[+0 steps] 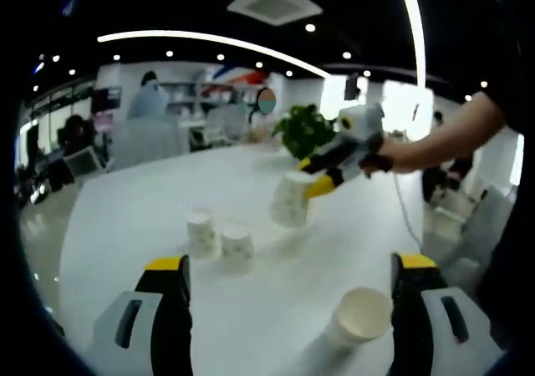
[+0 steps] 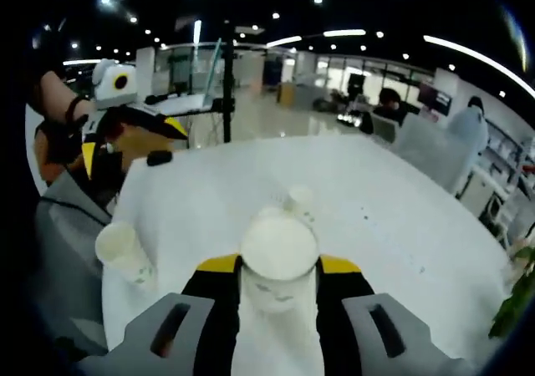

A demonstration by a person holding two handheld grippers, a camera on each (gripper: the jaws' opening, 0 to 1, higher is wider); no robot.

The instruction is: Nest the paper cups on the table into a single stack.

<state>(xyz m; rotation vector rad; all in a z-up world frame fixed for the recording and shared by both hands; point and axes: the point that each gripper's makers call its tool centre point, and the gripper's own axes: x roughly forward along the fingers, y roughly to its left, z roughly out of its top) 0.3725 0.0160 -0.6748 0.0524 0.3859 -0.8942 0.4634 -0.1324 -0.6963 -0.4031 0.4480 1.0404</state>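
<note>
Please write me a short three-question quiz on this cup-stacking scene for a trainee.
1. True or false: the right hand-held gripper is shut on a paper cup.
2. How many cups stand side by side, mouths down, on the white table ahead of the left hand-held gripper? A) one B) two C) four
3. Fill in: the cup lying by the left hand-held gripper's right jaw shows its open ____ to the camera.

Key: 1 true, it is held off the table, tilted. 2 B, the pair of upside-down cups. 3 mouth.
</note>
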